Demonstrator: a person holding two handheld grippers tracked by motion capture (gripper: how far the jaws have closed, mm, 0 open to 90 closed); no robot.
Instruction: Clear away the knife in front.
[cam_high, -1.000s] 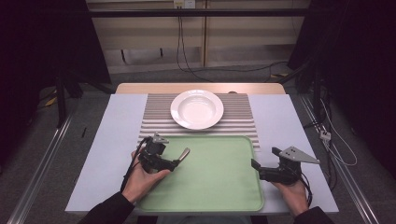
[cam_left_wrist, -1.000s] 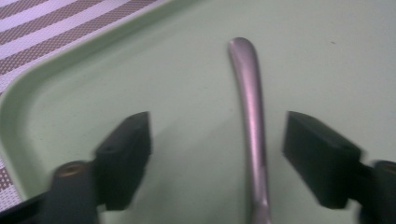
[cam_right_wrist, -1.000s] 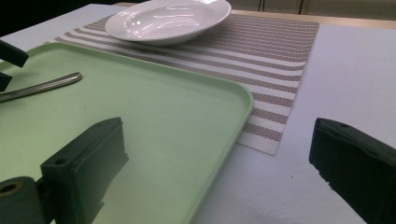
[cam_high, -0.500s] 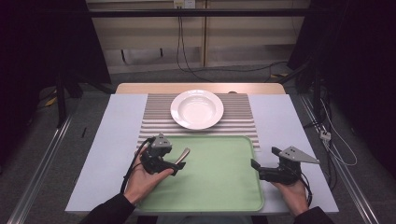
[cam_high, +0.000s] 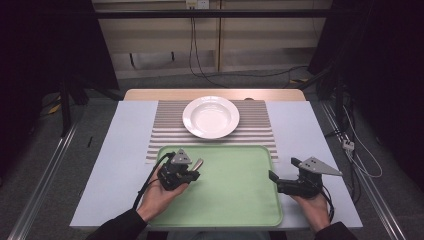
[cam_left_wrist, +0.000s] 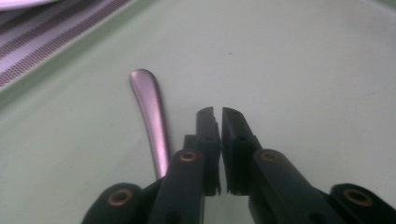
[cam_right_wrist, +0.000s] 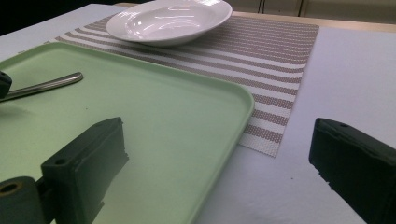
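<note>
Metal cutlery handle (cam_left_wrist: 152, 116) lies at nine o'clock of my left gripper (cam_left_wrist: 218, 112), whose jaws have just closed empty beside it, a likely miss; right gripper (cam_right_wrist: 217, 140) waits wide open.

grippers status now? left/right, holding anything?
Left gripper: shut, empty; metal handle lies beside its jaws on the tray.
Right gripper: open, empty.

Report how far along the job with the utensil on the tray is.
Done: the plate sits on the striped mat. In hand: the left gripper jaws have just been closing and are shut, but the utensil handle lies beside them on the tray, not between. Left: gripping and lifting it. The right gripper waits open.
</note>
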